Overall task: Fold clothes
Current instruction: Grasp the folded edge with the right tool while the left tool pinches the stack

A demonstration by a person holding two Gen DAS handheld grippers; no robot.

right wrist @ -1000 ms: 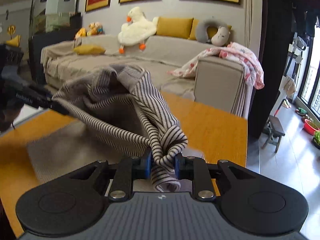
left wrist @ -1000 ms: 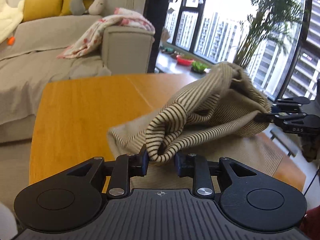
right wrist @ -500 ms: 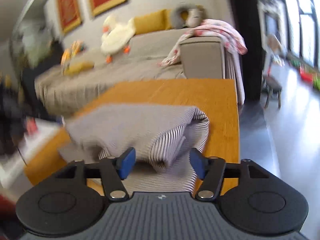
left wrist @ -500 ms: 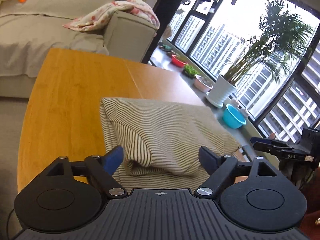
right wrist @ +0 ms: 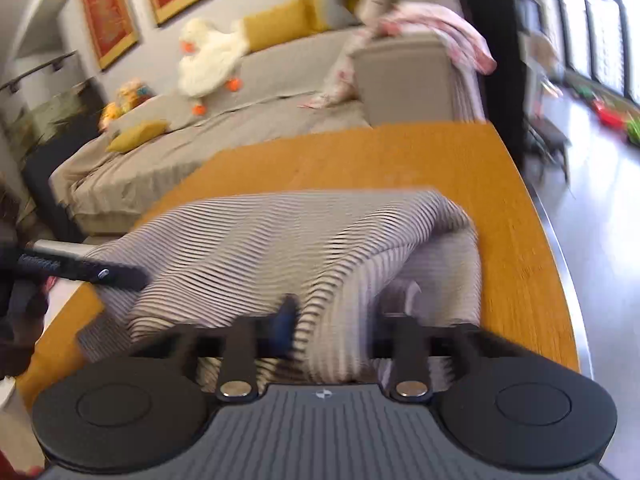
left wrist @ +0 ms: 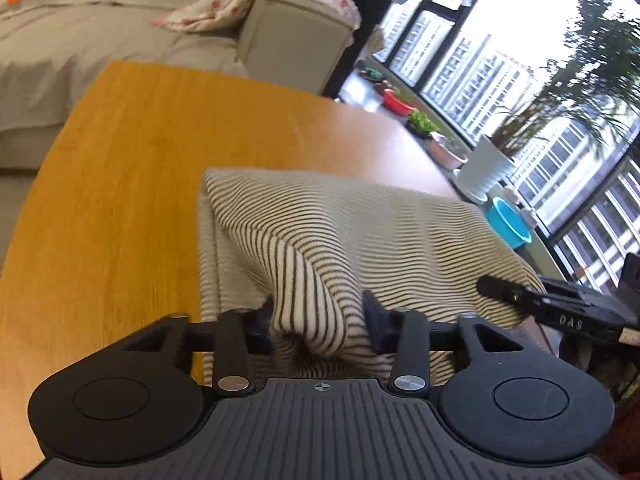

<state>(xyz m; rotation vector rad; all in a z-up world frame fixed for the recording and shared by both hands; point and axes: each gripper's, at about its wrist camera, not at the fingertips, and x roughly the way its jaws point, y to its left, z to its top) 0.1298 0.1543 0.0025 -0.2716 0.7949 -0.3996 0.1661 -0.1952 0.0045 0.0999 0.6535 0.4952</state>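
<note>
Two black two-finger grippers are working one garment on a honey-coloured wooden table (left wrist: 120,184). The cream knit garment with thin dark stripes (left wrist: 360,236) is lying folded in layers straight ahead of both claws, with its near edge reaching back between their fingers. The left gripper (left wrist: 318,326) is clenching a raised bunch of that striped cloth, its jaws drawn in against both sides of the fold. The right gripper (right wrist: 334,324) is closing at this moment, with a hanging fold of the same garment pinched between its pads, though motion blur is softening the contact. In the left wrist view the right gripper's black fingers are reaching in from the right of the claw, at the garment's far side edge; in the right wrist view the left gripper's fingers are coming in from the left of the claw, touching the cloth. Beyond the table ahead of the claws a grey fabric sofa (right wrist: 248,120) is bearing a white plush duck with orange feet (right wrist: 208,64) and a pink floral blanket (left wrist: 248,4) draped over its arm. To the right of the left claw a white plant pot (left wrist: 486,170) and a turquoise plastic bowl (left wrist: 510,226) are sitting by tall windows.
</note>
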